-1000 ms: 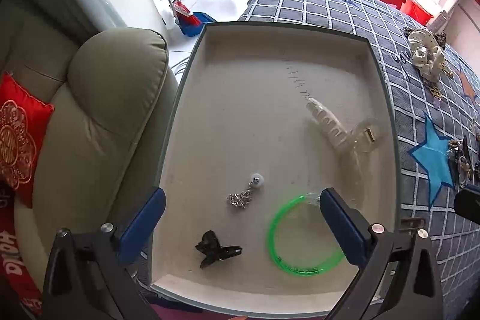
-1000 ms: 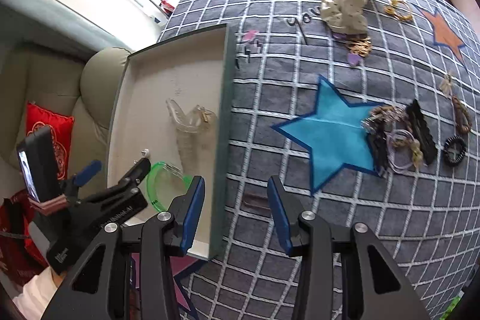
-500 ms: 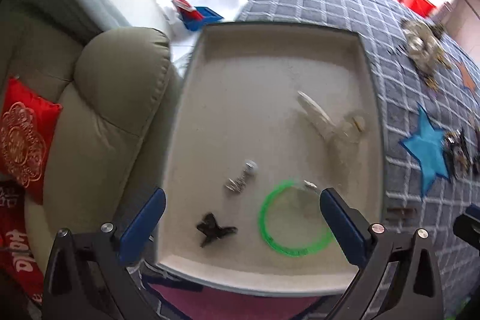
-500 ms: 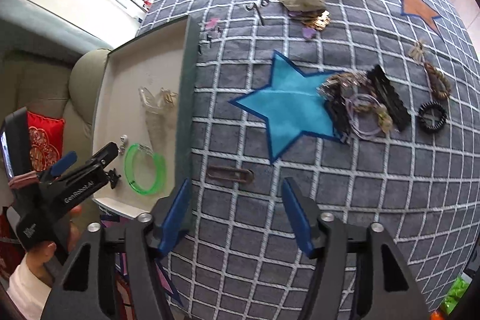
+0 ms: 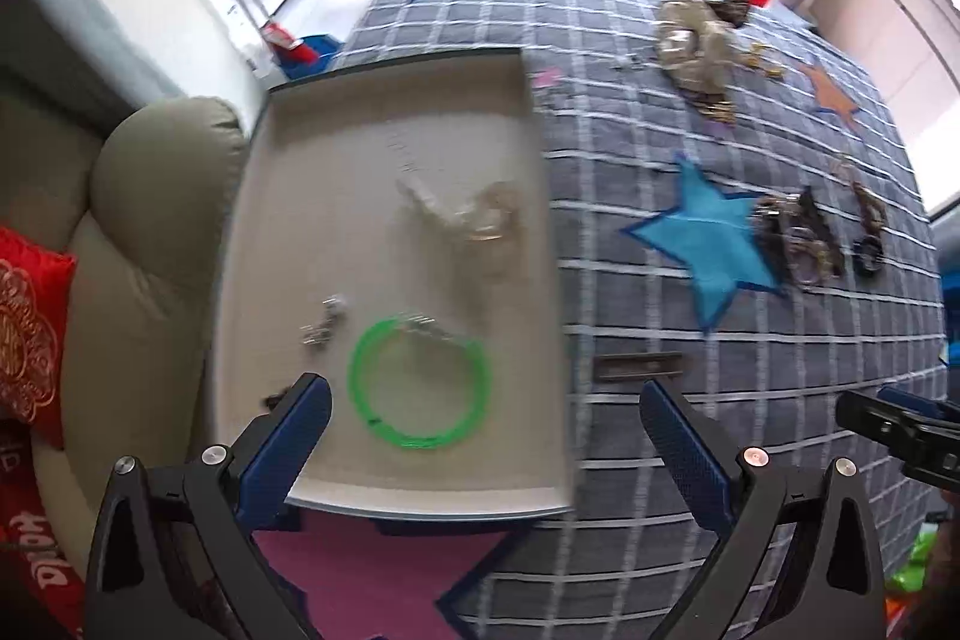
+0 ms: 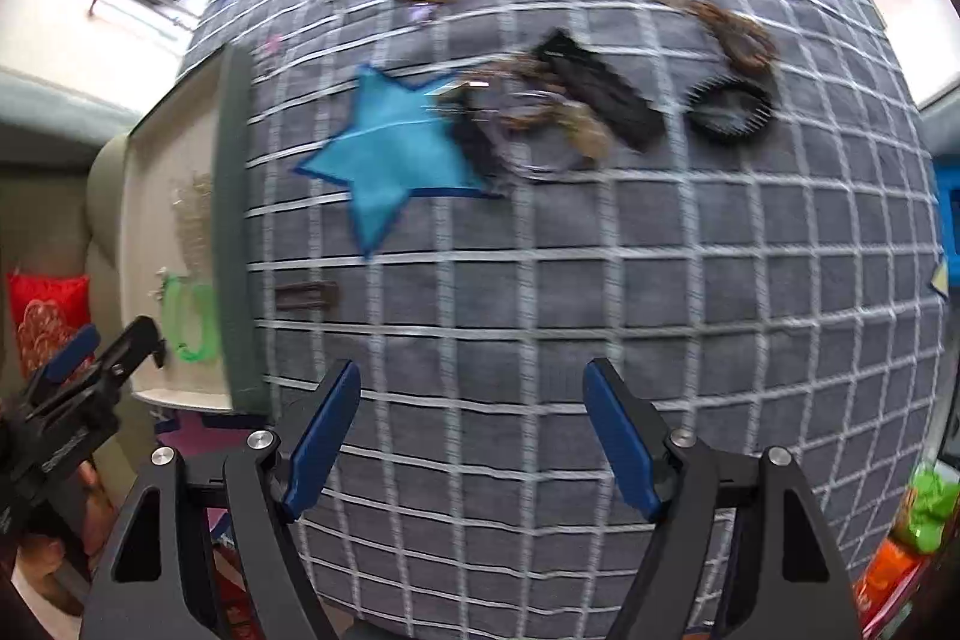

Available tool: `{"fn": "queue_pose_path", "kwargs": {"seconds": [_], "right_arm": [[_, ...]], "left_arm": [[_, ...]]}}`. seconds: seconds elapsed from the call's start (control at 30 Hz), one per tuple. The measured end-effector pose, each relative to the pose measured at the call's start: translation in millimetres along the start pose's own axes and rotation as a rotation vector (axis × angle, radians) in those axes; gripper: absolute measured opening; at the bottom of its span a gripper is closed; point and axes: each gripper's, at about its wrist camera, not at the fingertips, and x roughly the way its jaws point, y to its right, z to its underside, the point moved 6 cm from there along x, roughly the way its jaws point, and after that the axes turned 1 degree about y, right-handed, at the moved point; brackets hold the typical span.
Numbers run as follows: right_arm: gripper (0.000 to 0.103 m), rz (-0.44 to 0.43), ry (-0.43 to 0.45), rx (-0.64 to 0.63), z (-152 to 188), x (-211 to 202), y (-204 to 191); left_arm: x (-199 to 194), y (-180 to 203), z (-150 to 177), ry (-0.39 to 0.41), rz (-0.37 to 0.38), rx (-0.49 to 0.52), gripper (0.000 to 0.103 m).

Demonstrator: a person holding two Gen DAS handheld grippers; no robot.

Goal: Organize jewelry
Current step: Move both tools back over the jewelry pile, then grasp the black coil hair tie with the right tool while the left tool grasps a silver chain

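My two grippers over a jewelry tray (image 5: 384,130).
My left gripper (image 5: 485,430) and right gripper (image 6: 471,421) gape wide, empty; a green bangle (image 5: 420,382) lies inside the tray.

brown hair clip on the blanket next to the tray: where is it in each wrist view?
Left wrist: brown hair clip lower centre-right, just right of the tray.
Right wrist: clip left of centre, just right of the tray wall.
Shared landmark: blue star, up and right of the clip.

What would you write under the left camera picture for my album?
Open left gripper above a beige tray holding a green plastic bangle.
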Motion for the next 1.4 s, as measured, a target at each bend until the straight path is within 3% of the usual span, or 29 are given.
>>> {"fn": "queue_pose_path", "kwargs": {"seconds": [0.4,0.87,0.97,1.07,1.17,1.3,1.4], "right_arm": [[0.079,0.063,0.052,0.157,-32,-14,95],[0.079,0.066,0.066,0.199,-80,2,130],[0.079,0.072,0.072,0.206,-88,7,134],[0.079,0.078,0.081,0.216,-95,11,137],[0.079,0.082,0.086,0.218,-103,16,138],[0.079,0.093,0.088,0.203,-112,23,136],[0.073,0.110,0.087,0.187,-117,29,133]], "left_arm": [[15,91,-35,0.006,0.037,0.134,0.103],[57,158,-84,0.012,0.067,0.265,0.103],[66,170,-91,0.006,0.090,0.299,0.090],[75,181,-96,0.002,0.104,0.332,0.090],[83,191,-96,-0.012,0.116,0.376,0.080],[93,202,-94,-0.034,0.128,0.413,0.079],[99,207,-92,-0.058,0.135,0.422,0.067]]}}
